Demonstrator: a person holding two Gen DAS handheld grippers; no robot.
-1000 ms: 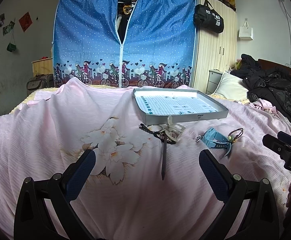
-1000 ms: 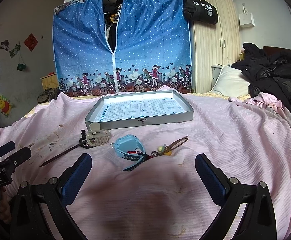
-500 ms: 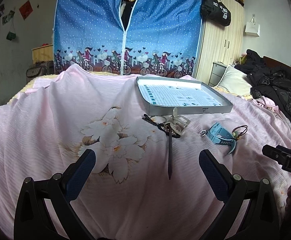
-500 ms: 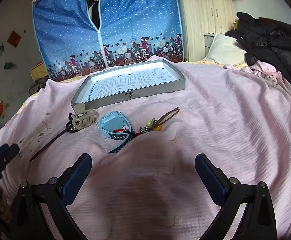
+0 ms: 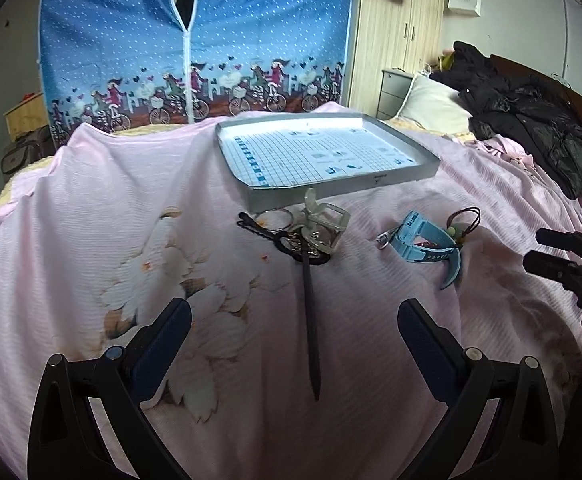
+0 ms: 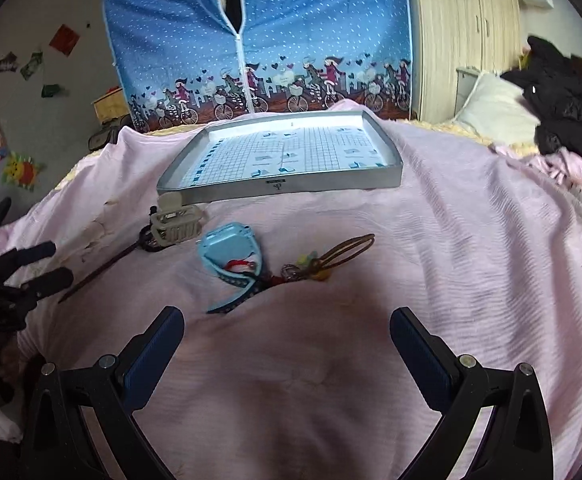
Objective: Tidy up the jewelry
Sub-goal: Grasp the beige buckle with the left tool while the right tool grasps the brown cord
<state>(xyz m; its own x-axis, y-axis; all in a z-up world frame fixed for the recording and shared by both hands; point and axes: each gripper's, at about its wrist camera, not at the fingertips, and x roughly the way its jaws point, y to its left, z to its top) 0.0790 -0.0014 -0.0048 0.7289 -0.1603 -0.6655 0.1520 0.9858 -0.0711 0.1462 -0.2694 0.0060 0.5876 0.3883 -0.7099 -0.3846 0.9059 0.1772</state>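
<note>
**Pink bedspread, scattered trinkets, both grippers empty**

Pink ribbed fabric with a white flower print covers the bed (image 5: 91,208), and everything for the task lies on it. A shallow grey tray (image 5: 407,172) with a blue grid lining sits toward the far side, nothing visible inside it. Just in front of its near edge lies a small heap: a clear plastic hair claw (image 5: 325,222) resting on a metal ring and a black beaded chain (image 5: 257,230), with a long dark hair stick (image 5: 311,320) running from the heap toward the left gripper. To the right of the heap, apart from it, lies a light blue watch (image 5: 423,242), its strap curling away toward the near side. A brown cord loop with small green and yellow beads (image 6: 341,250) lies just beside the watch, on the side away from the claw; a small metal ring and something red lie tangled between them.

From the left wrist view, the left gripper (image 5: 293,340) hangs above the spread with its blue-padded fingers wide apart, holding nothing, the tip of the hair stick lying between them. From the right wrist view, the right gripper (image 6: 287,344) is likewise spread wide and empty, short of the watch, with bare fabric between its pads.

Behind the bed stands a blue fabric wardrobe (image 6: 259,40) printed with cyclists, zip partly undone, and a pale wooden cupboard (image 5: 395,44) next to it. Black jackets (image 5: 531,120) are piled on the right side of the bed beside a white pillow (image 5: 431,104). Nothing lies between either gripper and the jewelry.
</note>
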